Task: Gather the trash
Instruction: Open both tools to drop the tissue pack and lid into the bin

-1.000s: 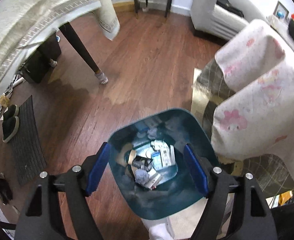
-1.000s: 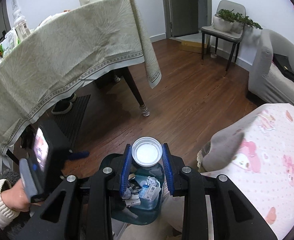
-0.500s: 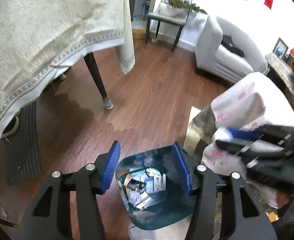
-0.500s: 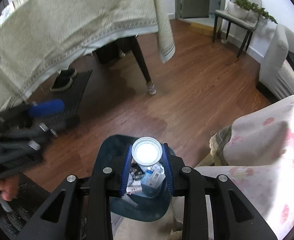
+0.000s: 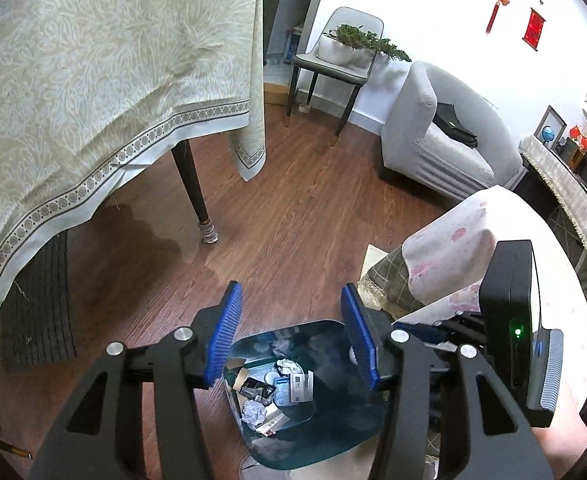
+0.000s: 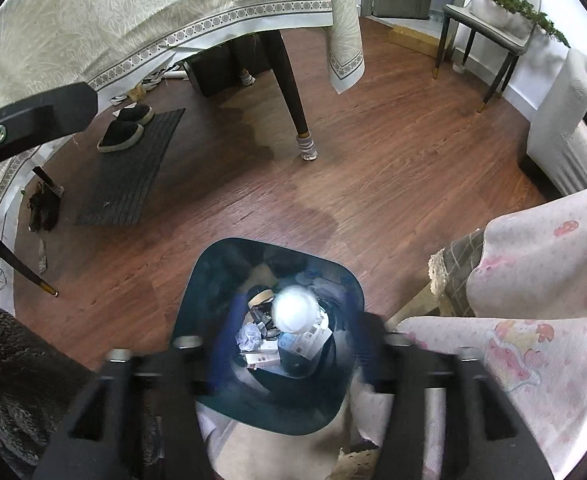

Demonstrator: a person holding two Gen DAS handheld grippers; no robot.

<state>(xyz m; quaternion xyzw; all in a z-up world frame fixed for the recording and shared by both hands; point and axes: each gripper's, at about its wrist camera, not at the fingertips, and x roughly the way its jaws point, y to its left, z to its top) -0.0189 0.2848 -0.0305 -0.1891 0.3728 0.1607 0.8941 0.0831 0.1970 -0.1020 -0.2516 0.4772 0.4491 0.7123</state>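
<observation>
A dark teal trash bin [image 5: 333,436] stands on the wood floor below both grippers and holds several wrappers and crumpled papers [image 5: 277,392]. It also shows in the right wrist view [image 6: 213,272]. My left gripper [image 5: 293,340] is open and empty above the bin. My right gripper [image 6: 293,344] is motion-blurred, its blue fingers [image 6: 223,344] spread wide. A white round-lidded container [image 6: 295,312], blurred, sits free between them over the bin's opening. The right gripper's body [image 5: 509,340] shows at the right in the left wrist view.
A table with a beige cloth [image 5: 93,80] and a dark leg [image 6: 289,92] stands ahead. A pink-patterned blanket [image 6: 533,300] covers furniture at the right. A dark mat [image 6: 129,172] with slippers [image 6: 121,132] lies at the left. A chair [image 5: 333,72] and grey sofa [image 5: 433,140] stand farther back.
My right gripper has opened and let go of the white-lidded container, which is dropping into the bin. My left gripper has risen and tilted up away from the bin.
</observation>
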